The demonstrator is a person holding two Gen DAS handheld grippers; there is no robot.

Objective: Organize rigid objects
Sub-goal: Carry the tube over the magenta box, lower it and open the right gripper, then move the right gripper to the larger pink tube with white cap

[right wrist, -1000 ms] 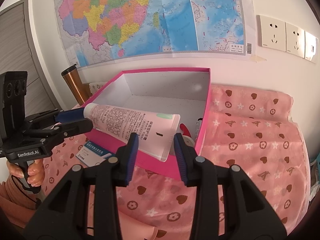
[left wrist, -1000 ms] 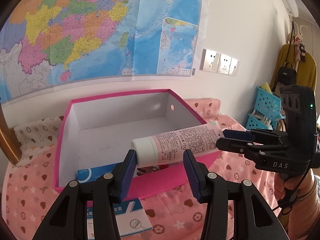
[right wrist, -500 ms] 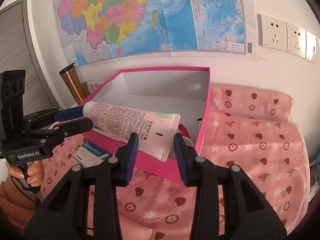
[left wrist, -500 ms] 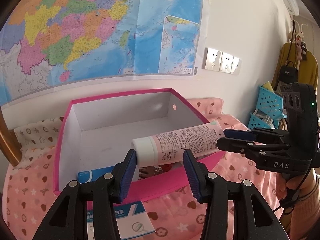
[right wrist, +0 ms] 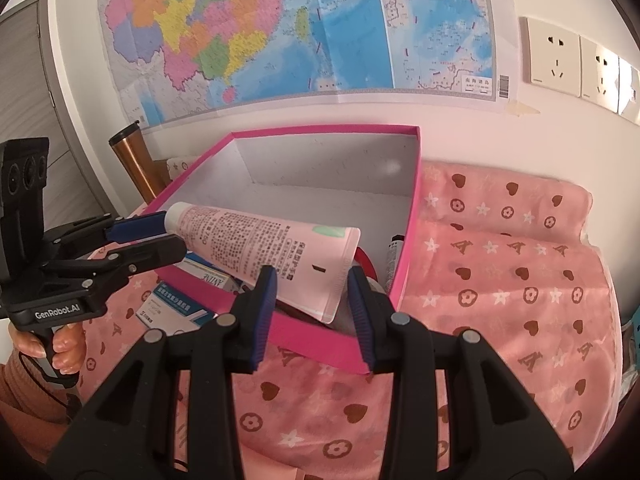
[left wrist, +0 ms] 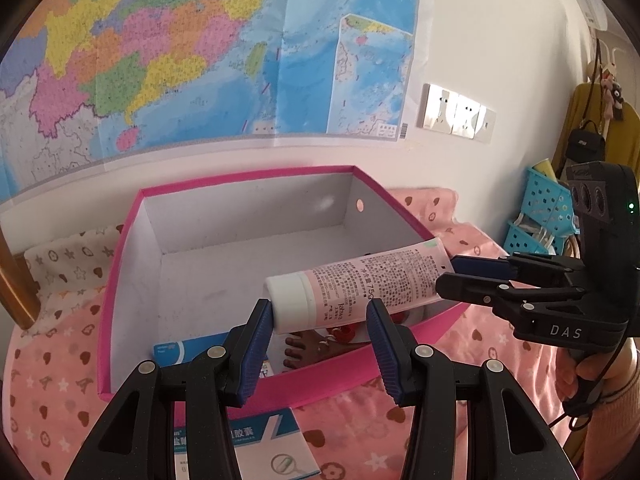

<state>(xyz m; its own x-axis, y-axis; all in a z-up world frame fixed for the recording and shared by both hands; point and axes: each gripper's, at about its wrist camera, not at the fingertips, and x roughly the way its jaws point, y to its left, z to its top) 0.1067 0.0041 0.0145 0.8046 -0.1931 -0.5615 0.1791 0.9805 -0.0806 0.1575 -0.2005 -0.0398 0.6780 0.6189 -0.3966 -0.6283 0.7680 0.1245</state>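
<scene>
almost nothing has moved since a second ago; the tube has held its place over the box while the blue-and-white carton slid a touch toward the bottom of the left view.

nearest, the left gripper [left wrist: 318, 336] has its blue pads either side of the white cap of the pink plastic cream tube [left wrist: 360, 284], clamped on it as far as i can see. the right gripper [right wrist: 312, 292] pinches the flat crimped tail — so the tube [right wrist: 264, 248] hangs level between the two, above the front corner of the open pink cardboard box [left wrist: 132, 240].

below it, inside the box, lie a blue-and-white packet [left wrist: 180, 350] and something red and brown, hard to name. one flat blue-and-white medicine carton [left wrist: 256, 446] sits outside on the pink heart-print cloth [right wrist: 500, 280].

i'd judge it partly done: some things are stowed, the tube not yet lowered in, the carton waiting. beyond, a coloured wall map [left wrist: 160, 52].
</scene>
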